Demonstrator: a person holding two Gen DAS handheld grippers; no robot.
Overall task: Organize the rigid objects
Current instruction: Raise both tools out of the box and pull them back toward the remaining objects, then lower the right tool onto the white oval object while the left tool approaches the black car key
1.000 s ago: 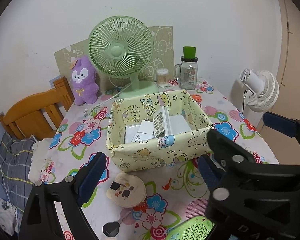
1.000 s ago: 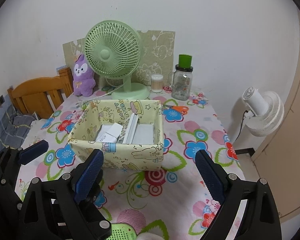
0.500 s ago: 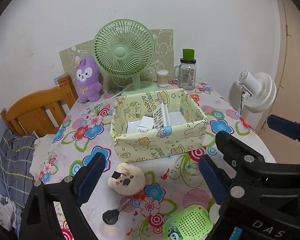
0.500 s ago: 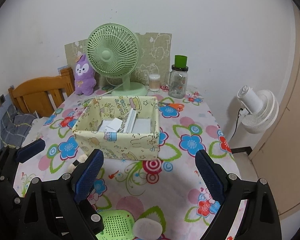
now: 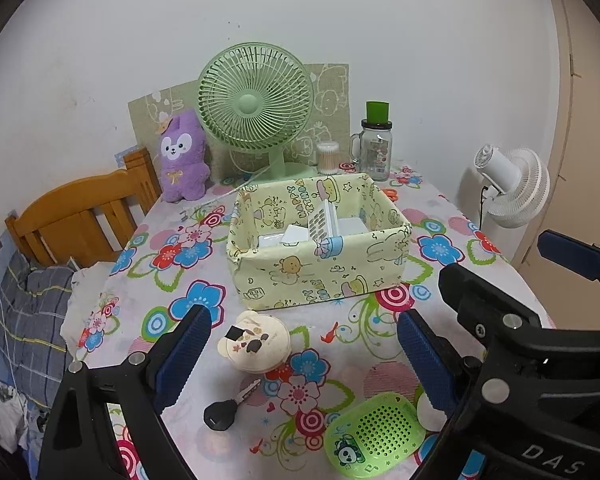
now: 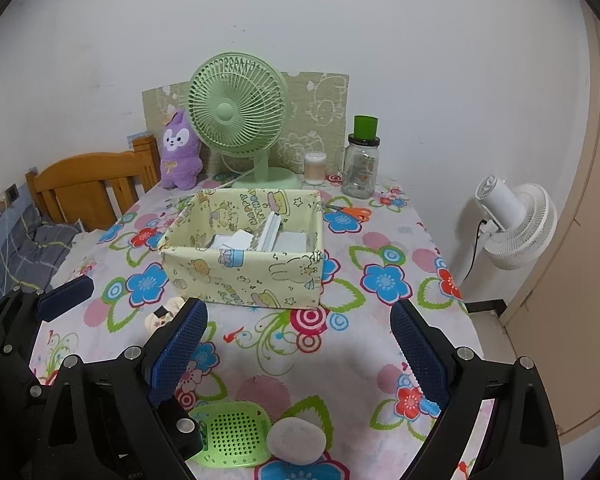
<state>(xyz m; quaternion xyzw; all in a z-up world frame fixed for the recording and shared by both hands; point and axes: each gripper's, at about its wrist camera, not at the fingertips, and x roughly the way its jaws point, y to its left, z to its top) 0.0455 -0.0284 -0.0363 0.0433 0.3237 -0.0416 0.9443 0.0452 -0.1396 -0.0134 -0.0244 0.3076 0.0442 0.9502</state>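
Table (image 5: 148, 264) farther, key (image 5: 221, 413) newly visible

White wall (image 5: 420, 32), wooden chair (image 5: 80, 216)

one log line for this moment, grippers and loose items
left gripper: open, empty | right gripper: open, empty | loose: bear case, key | bin: part filled

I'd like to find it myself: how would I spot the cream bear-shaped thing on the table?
Start at the pale yellow cartoon-print fabric box mid-table. Just in front of its near left corner sits the cream, round, bear-eared case, with dark patches on its lid. The black-headed key and green perforated plastic case nearby are flatter.
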